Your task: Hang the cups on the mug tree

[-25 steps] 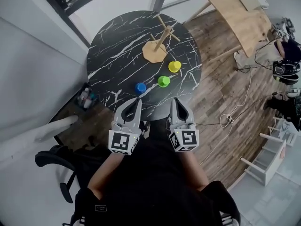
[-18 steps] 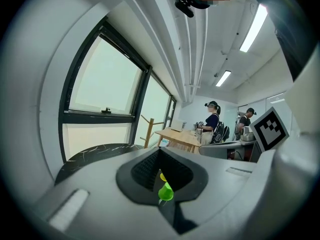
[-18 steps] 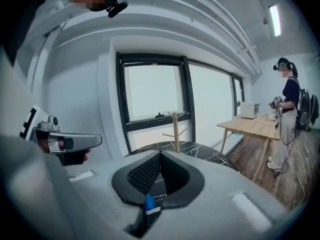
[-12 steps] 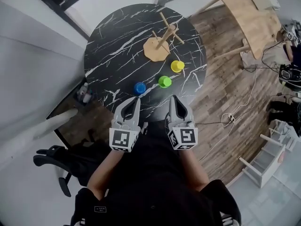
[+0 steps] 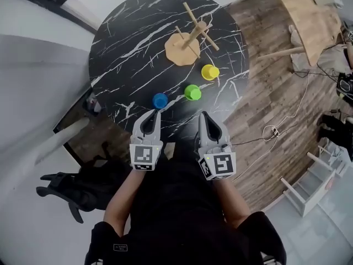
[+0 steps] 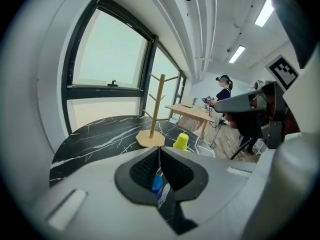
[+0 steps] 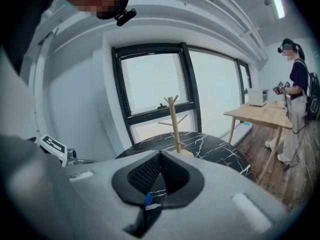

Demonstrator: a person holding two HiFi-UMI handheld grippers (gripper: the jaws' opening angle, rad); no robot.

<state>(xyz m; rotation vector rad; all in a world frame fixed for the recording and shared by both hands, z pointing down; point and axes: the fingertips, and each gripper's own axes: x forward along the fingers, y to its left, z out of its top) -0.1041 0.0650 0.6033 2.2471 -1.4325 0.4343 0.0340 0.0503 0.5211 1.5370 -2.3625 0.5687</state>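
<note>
A wooden mug tree (image 5: 188, 39) stands at the far side of the round black marble table (image 5: 127, 54). In front of it three cups rest upside down: yellow (image 5: 210, 72), green (image 5: 192, 93) and blue (image 5: 160, 100). My left gripper (image 5: 153, 114) hovers at the table's near edge just behind the blue cup. Its jaws meet at the tips, are just beginning to open, and hold nothing. My right gripper (image 5: 203, 116) is shut and empty behind the green cup. The left gripper view shows the tree (image 6: 156, 104), yellow cup (image 6: 181, 141) and a sliver of blue cup (image 6: 157, 184).
A light wooden table (image 5: 306, 15) stands to the right on the wood floor, with cables (image 5: 270, 132) and a white shelf (image 5: 320, 173) nearby. A black chair (image 5: 69, 184) is at my left. A person (image 7: 297, 99) stands by the wooden table.
Both grippers have moved slightly forward to the table's near edge, and the head view has shifted toward the table. The cups and tree have not moved.
</note>
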